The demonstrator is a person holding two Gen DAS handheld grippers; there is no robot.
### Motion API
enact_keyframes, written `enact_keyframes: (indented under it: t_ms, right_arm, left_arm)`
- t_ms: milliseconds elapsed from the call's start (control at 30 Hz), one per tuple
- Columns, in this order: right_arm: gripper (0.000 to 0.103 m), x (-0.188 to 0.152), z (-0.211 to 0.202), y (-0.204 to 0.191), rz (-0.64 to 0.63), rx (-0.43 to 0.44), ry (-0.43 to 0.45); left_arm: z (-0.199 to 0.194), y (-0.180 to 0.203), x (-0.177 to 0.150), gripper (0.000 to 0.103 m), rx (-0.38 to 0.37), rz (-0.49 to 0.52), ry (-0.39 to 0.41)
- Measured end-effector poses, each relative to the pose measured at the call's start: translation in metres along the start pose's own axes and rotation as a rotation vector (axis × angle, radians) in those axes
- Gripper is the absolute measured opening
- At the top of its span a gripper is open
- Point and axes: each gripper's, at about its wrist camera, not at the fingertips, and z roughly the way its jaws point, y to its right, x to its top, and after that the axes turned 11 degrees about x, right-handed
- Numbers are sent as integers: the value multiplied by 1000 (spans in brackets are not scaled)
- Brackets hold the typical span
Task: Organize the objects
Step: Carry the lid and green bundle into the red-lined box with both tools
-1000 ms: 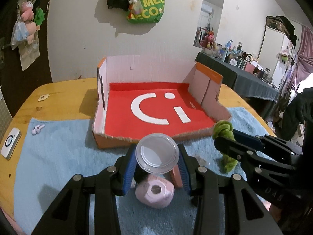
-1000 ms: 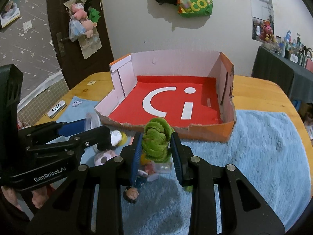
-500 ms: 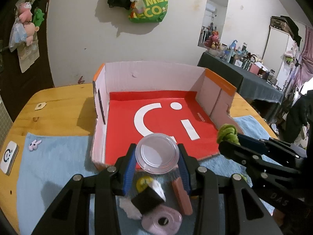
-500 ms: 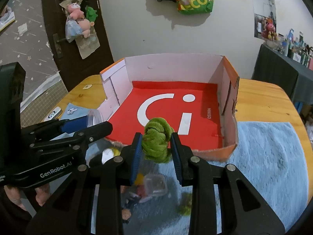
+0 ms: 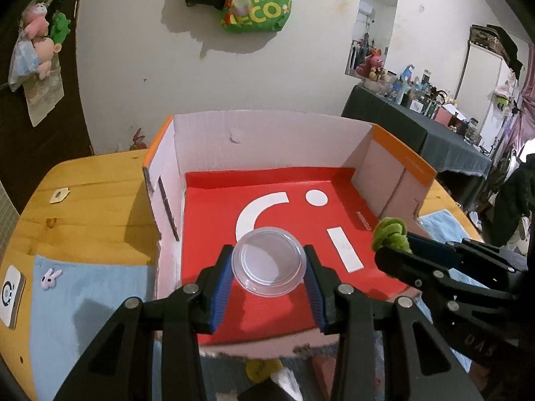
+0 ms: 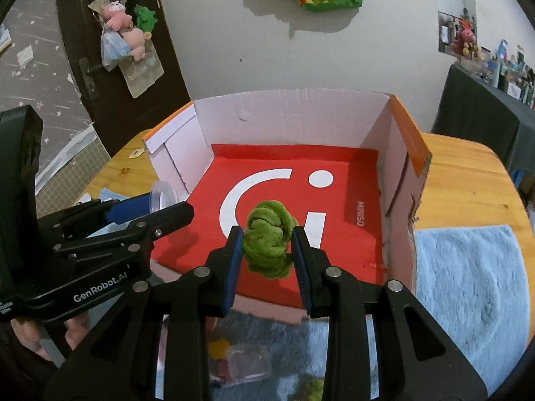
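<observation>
My left gripper (image 5: 269, 279) has its jaws clamped on a clear plastic container (image 5: 269, 262), the blue pads pressing its sides just under the round lid, and it hangs over the near part of the red floor of the cardboard box (image 5: 267, 140). My right gripper (image 6: 267, 257) has its jaws closed narrowly on a green fuzzy knotted toy (image 6: 269, 239), squeezed between the pads, also above the box's red floor near the white logo.

The left view shows the right gripper from the side, the green toy sticking out at its tip over the box's right part. It also shows a small bunny figure (image 5: 51, 274) on the blue towel (image 5: 83, 300) and a white device (image 5: 10, 292) at the worktop's (image 5: 93, 200) left edge. Blurred items lie below the jaws by the box's torn front wall; I cannot tell what they are.

The right view shows the left gripper from the side, the container's lid (image 6: 164, 197) poking past its jaws at the box's left wall, a hand (image 6: 43, 337) under its body, and the word MINISO printed on the red floor.
</observation>
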Motion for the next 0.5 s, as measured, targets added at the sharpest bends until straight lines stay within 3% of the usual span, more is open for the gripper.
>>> enact_keyframes:
  t_ms: [267, 500]
  right_arm:
    - [28, 16, 18, 11, 13, 9, -13]
    - [28, 27, 42, 24, 34, -7, -71]
  left_arm:
    - [22, 0, 15, 42, -7, 1, -24]
    - [50, 2, 20, 42, -12, 2, -93]
